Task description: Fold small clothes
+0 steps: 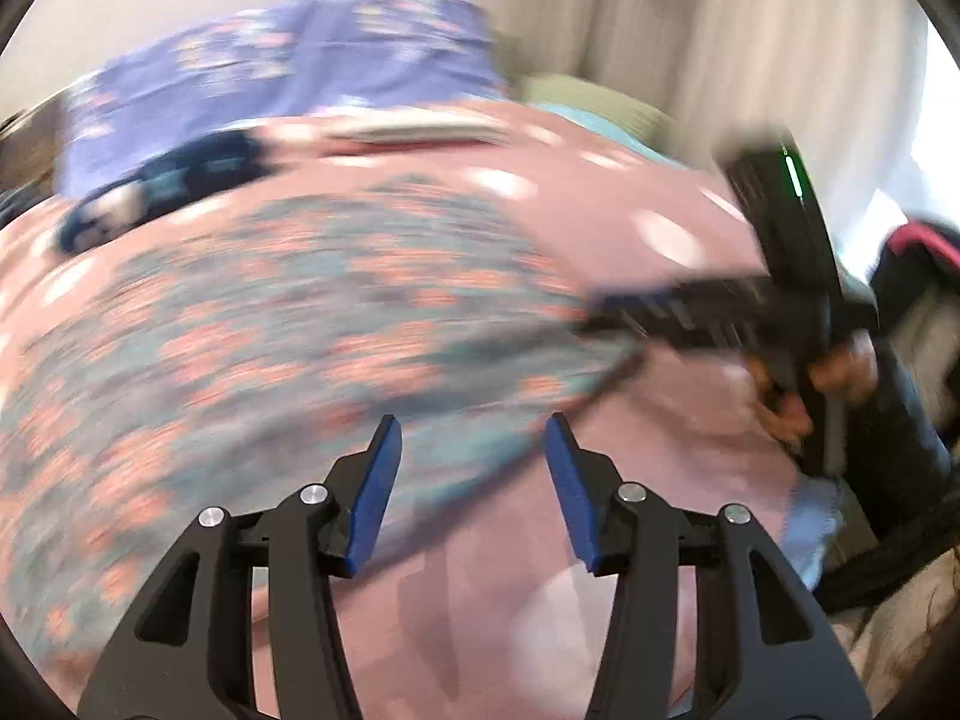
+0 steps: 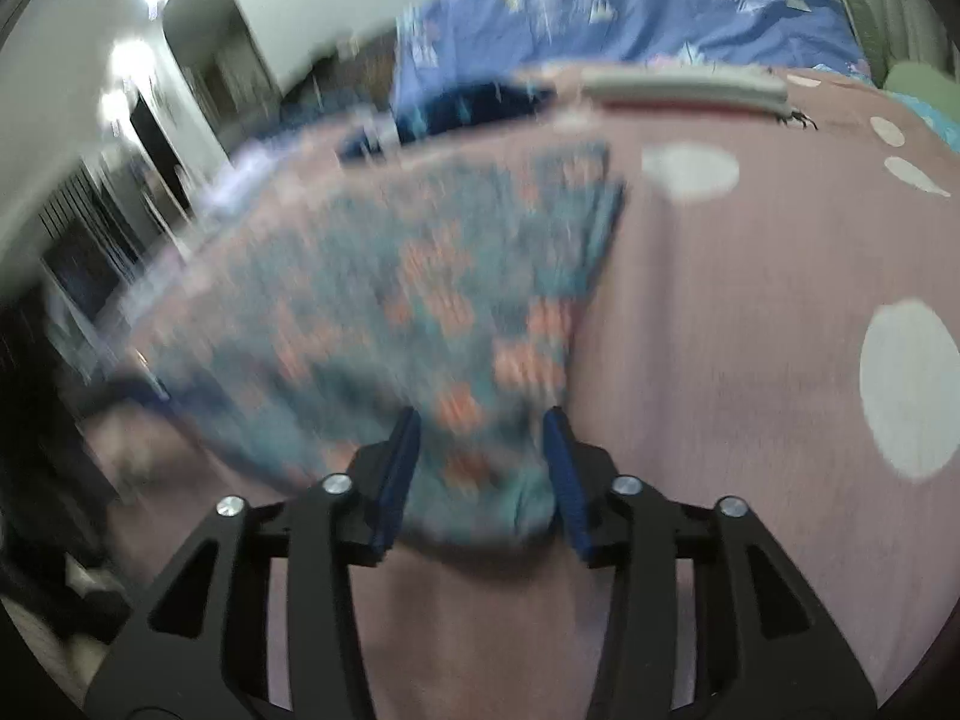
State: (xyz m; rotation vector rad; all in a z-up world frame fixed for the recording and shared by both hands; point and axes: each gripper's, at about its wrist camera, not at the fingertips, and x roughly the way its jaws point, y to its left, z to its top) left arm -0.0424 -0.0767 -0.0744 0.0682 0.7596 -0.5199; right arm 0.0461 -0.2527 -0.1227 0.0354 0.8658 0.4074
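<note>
Left gripper [image 1: 471, 429] open, empty, patterned garment [image 1: 288, 324] ahead. Right gripper [image 2: 480, 420] open, straddling garment edge without clamping.

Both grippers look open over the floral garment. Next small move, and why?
Probably steady both grippers, then re-grip for the next fold. The left gripper and right gripper stand open, holding nothing; the teal-and-orange floral garment lies on the pink spotted bedspread. Both views are blurred, so edges are unclear.

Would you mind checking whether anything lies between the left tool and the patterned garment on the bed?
Nothing visible does: the left tool is open just over the near edge of the patterned garment, with only pink bedspread beneath.
</note>
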